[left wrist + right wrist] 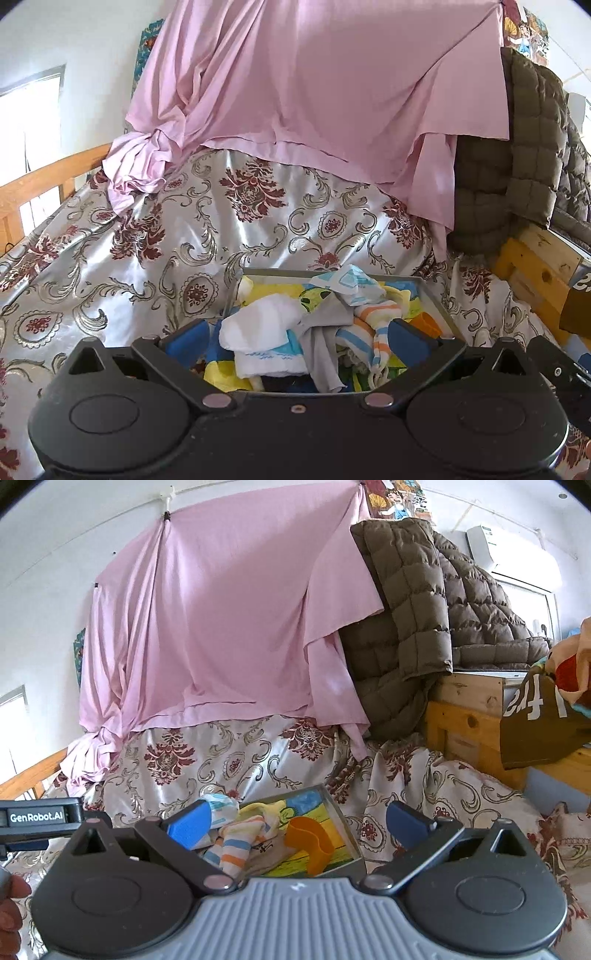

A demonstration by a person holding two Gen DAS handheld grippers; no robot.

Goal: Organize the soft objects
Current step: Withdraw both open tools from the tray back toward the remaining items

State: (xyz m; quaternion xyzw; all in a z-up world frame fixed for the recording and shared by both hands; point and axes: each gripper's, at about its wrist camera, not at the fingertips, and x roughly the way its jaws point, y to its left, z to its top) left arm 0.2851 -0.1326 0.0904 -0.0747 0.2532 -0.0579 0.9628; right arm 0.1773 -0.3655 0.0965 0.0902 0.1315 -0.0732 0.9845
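A shallow grey tray (439,295) sits on the bed's damask bedspread (122,258), toward its near edge, and the soft things lie in it as a loose heap rather than in any order; a white cloth (258,325) is slumped at the tray's left side, a grey cloth (321,332) drapes across the middle, a striped sock (369,332) trails toward the near rim, and a pale blue-printed piece (351,282) rests against the far rim; an orange cup (314,843) stands in the tray's right part, just beside the socks; the left gripper (299,332) hovers over the heap with its jaws spread wide, gripping nothing, its blue pads flanking the pile; the right gripper (299,823) is likewise wide and empty, its left pad above the tray, its right pad over the bedspread; by my judgement the sorting has scarcely begun, since nothing looks folded, paired or set apart, and nearly all the work remains.
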